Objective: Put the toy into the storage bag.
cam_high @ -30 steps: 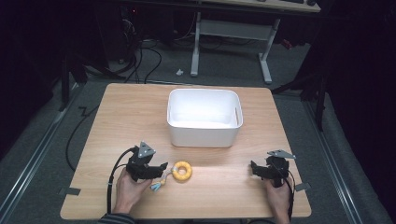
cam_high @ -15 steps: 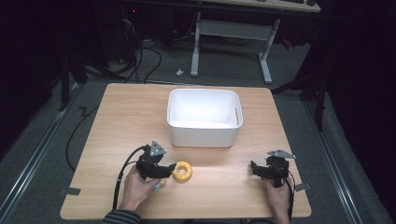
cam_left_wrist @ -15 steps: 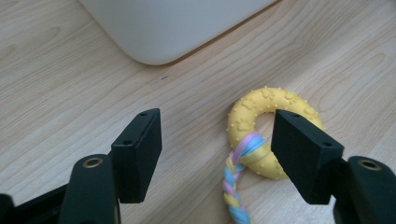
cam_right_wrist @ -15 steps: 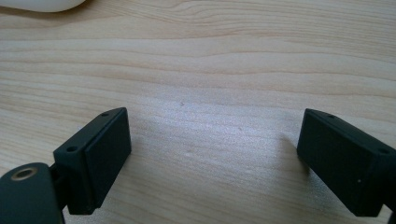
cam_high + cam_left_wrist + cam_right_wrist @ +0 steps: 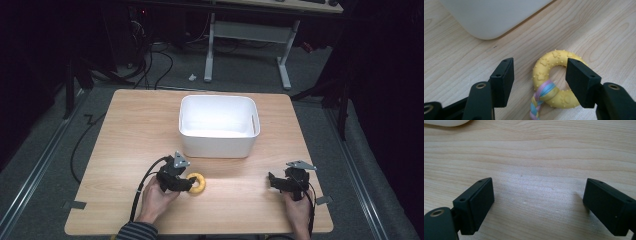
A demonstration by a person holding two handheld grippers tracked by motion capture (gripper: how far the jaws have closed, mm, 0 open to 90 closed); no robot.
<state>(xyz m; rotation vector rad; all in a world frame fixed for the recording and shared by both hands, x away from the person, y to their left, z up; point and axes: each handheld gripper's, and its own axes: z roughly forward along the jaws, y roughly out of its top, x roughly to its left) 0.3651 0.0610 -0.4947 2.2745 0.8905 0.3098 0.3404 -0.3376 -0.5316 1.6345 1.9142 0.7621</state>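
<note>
Rubber ring toy [image 5: 554, 80], probably light and springy with nubs aiding grip, lies at the white bin's [image 5: 218, 131] seven o'clock between the wide left gripper's [image 5: 544, 82] jaws, best pinched across its band; right gripper [image 5: 539, 205] gapes empty.

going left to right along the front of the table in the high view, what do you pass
left tongs → yellow ring toy, right at the tips of those tongs → bare stretch of table → right tongs. The white bin sits farther back, over the gap between the two hands.
</note>
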